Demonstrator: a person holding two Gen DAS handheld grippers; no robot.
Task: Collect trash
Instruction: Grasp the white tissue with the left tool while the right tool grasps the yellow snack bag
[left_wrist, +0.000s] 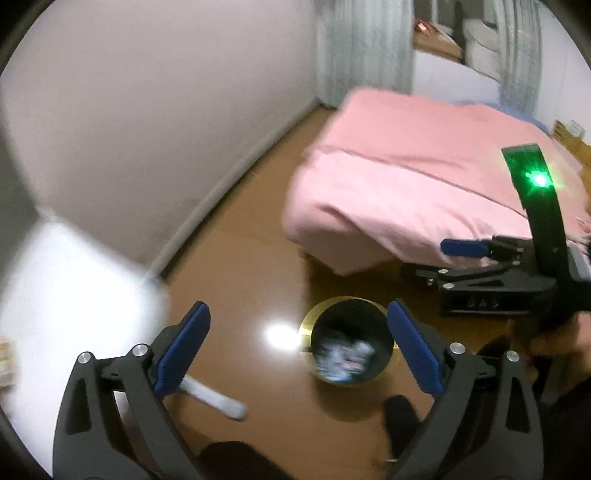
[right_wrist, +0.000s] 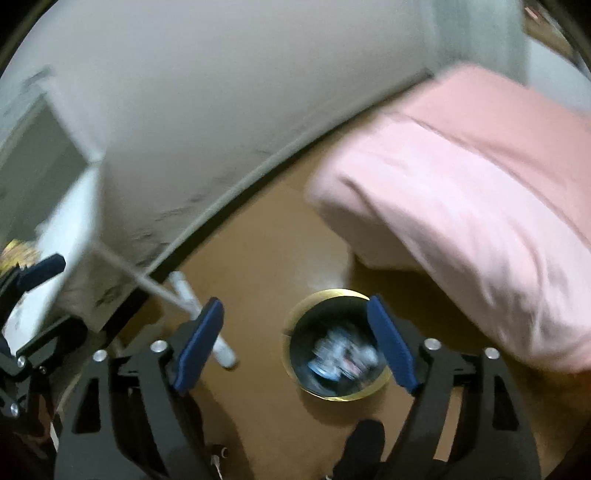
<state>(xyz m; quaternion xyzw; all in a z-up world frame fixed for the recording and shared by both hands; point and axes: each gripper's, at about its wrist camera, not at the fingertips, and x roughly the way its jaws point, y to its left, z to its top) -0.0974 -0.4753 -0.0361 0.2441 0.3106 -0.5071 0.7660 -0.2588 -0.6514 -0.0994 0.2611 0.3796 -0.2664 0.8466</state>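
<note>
a glossy brown wooden floor (left_wrist: 229, 229) runs between a pale wall (left_wrist: 147, 110) with a light skirting board and a low bed under a pink cover (left_wrist: 424, 177), with grey curtains (left_wrist: 365, 51) at the far end of the room. on the floor near the bed's corner stands a round bin (right_wrist: 334, 345), dark inside with a gold rim, and blurred white and blue trash (right_wrist: 343, 360) lies at its bottom. a white furniture leg (right_wrist: 199, 317) slants down at the left. both views are smeared. the left gripper (left_wrist: 299, 350) and the right gripper (right_wrist: 295, 341) hang above the bin, each with blue-padded jaws spread wide and nothing between them.
</note>
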